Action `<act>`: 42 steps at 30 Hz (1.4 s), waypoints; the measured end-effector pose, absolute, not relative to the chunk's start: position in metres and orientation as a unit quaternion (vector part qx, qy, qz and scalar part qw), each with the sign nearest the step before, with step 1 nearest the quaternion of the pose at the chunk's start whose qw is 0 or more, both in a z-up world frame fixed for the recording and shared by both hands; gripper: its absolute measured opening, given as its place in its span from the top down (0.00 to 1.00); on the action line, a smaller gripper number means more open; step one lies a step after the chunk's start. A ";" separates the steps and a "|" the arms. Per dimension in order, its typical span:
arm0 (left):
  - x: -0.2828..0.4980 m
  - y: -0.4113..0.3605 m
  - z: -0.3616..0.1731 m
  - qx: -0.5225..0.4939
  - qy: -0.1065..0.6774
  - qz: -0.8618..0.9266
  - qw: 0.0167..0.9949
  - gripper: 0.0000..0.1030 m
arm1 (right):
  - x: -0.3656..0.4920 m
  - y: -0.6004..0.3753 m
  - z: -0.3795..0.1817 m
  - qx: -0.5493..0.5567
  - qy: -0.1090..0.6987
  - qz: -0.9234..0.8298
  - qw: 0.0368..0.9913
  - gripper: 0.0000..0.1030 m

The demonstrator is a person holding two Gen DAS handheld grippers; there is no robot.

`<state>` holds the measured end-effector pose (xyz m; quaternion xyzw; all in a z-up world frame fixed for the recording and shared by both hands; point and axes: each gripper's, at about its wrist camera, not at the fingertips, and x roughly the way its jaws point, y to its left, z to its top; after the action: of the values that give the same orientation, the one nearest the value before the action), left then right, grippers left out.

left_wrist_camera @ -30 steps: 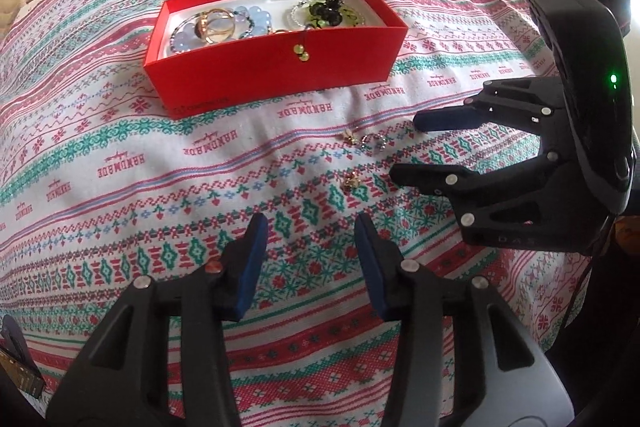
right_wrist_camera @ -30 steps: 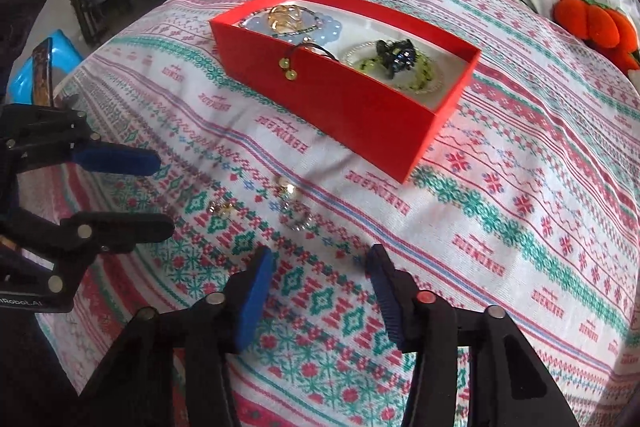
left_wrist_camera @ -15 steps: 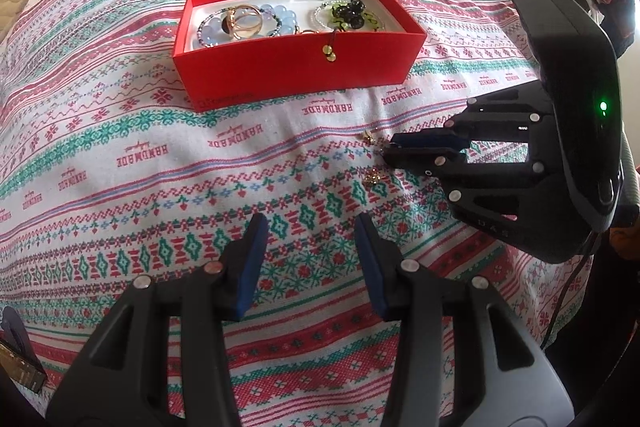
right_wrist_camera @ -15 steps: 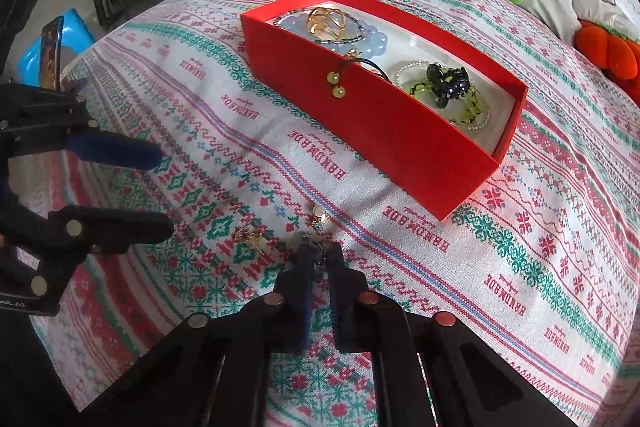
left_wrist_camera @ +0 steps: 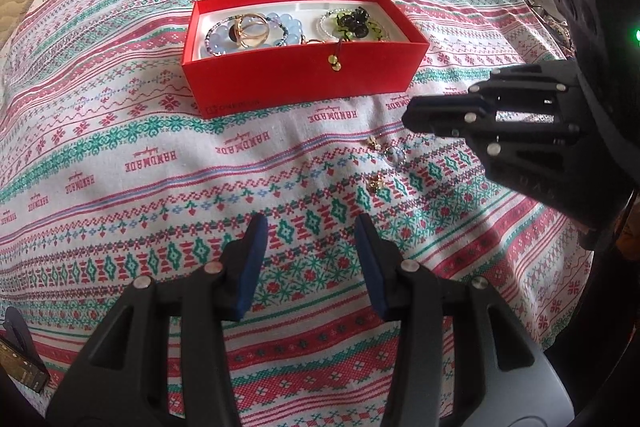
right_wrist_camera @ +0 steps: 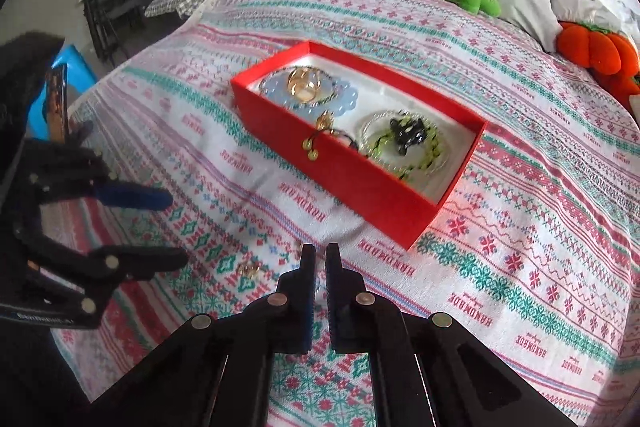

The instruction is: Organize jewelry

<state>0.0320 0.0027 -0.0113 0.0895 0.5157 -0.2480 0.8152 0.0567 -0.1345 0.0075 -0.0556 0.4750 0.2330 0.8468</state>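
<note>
The red box (left_wrist_camera: 298, 79) is lying crosswise ahead of the left gripper (left_wrist_camera: 310, 259), whose fingers are spread; the right gripper (right_wrist_camera: 320, 259), nearly closed, is hovering above the ring (left_wrist_camera: 394, 155).

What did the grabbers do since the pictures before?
The right gripper went from wide open to shut, dipped to the small pieces on the blanket and lifted away again. The silver ring and gold pieces lie there as before, so it seems to have caught nothing. The left gripper stayed open; the red box didn't move.
</note>
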 end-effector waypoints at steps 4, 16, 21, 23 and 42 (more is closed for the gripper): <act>0.035 0.006 -0.011 0.087 0.515 -0.247 0.816 0.54 | 0.056 -0.138 0.006 -0.045 0.477 0.233 0.846 0.86; 0.034 0.009 -0.012 0.083 0.518 -0.244 0.816 0.54 | 0.054 -0.127 -0.020 -0.084 0.512 0.222 0.826 0.83; 0.032 0.014 -0.011 0.078 0.519 -0.239 0.817 0.54 | 0.052 -0.121 -0.022 -0.091 0.511 0.228 0.824 0.72; 0.032 0.016 -0.011 0.077 0.519 -0.238 0.818 0.54 | 0.050 -0.118 -0.022 -0.088 0.509 0.227 0.826 0.57; 0.032 0.014 -0.011 0.079 0.520 -0.237 0.817 0.54 | 0.048 -0.106 -0.023 -0.121 0.492 0.226 0.832 0.86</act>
<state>0.0321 0.0141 -0.0112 0.0794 0.5197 -0.2366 0.8171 0.0484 -0.1063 -0.0232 -0.1208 0.4917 0.2264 0.8321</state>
